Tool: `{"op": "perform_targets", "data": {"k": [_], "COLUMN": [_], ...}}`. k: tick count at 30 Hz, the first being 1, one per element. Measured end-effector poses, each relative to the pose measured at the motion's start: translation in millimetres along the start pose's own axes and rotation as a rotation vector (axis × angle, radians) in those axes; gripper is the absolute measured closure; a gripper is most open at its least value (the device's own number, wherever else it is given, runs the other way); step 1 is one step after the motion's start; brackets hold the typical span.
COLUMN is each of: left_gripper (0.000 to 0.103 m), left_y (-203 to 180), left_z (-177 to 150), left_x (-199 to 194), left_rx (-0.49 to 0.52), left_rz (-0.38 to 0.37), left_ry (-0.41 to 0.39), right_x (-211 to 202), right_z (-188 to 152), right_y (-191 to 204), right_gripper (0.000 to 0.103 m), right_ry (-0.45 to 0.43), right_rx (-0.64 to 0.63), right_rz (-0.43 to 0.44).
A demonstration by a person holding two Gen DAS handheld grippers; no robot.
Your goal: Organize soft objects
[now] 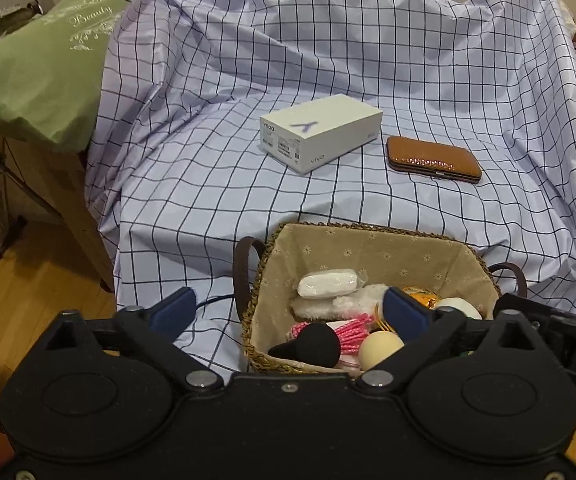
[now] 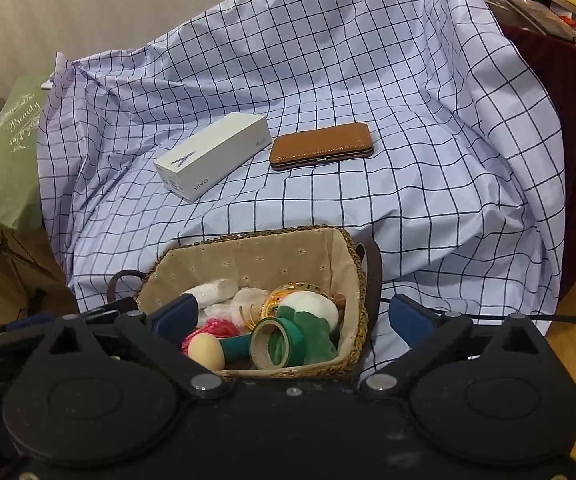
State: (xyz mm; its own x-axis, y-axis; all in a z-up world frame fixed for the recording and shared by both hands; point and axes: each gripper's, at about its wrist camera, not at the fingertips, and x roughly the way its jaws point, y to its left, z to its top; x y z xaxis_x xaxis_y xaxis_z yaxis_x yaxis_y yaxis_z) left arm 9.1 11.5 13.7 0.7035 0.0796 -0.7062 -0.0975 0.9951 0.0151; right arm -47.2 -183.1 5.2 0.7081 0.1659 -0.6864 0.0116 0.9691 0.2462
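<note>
- Cloth (image 1: 216,184) in pale lilac with a dark grid check drapes the whole counter, rumpled and rising into folds at the back; wooden floor (image 1: 16,292) shows off to the left of the left gripper (image 1: 288,312), and a plain beige wall stands behind.
- Woven basket (image 1: 372,232) with a beige flowered lining and dark loop handles sits just ahead of both sets of jaws, holding the soft objects: a white wrapped pad (image 1: 327,284), pink cord (image 1: 352,330), a cream sponge ball (image 1: 380,350), a black sponge (image 1: 312,346), green tape roll (image 2: 276,342).
- Left gripper: jaws spread wide, nothing between them; the basket lies ahead and to their right.
- Right gripper (image 2: 292,316): jaws spread wide and empty, straddling the basket's near right part.
- White box (image 1: 322,130) beyond the basket reads "vivo"; its smaller label print is too fine to read.
- Brown case (image 1: 434,156) lies just beside the box, farther right.
- Green bag (image 1: 36,64) far left reads "Beauty".
- Clutter at both far edges is cut off and hard to make out.
</note>
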Motion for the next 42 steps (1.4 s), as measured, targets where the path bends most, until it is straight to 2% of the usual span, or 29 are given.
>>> {"op": "perform_targets", "data": {"k": [6, 13, 28, 42], "left_gripper": [0.005, 0.005, 0.005, 0.005], "left_y": [-1.9, -4.7, -1.0, -0.8], "left_z": [-0.7, -3.9, -4.1, -3.9], "left_x": [-1.0, 1.8, 10.8, 13.4], "left_rx": [0.016, 0.032, 0.009, 0.013], "left_rz": [0.01, 0.044, 0.01, 0.005], "left_ry": [0.003, 0.033, 0.104, 0.119], "right_x": [4.8, 10.2, 13.5, 14.4], "right_z": [-0.9, -2.3, -2.2, -2.4], "right_y": [-5.0, -9.5, -8.7, -7.6], "right_gripper": [0.0, 0.0, 0.001, 0.001], "right_ry": [0.031, 0.06, 0.081, 0.086], "right_rx": [0.008, 0.026, 0.015, 0.017], "right_rz": [-0.058, -0.07, -0.095, -0.094]}}
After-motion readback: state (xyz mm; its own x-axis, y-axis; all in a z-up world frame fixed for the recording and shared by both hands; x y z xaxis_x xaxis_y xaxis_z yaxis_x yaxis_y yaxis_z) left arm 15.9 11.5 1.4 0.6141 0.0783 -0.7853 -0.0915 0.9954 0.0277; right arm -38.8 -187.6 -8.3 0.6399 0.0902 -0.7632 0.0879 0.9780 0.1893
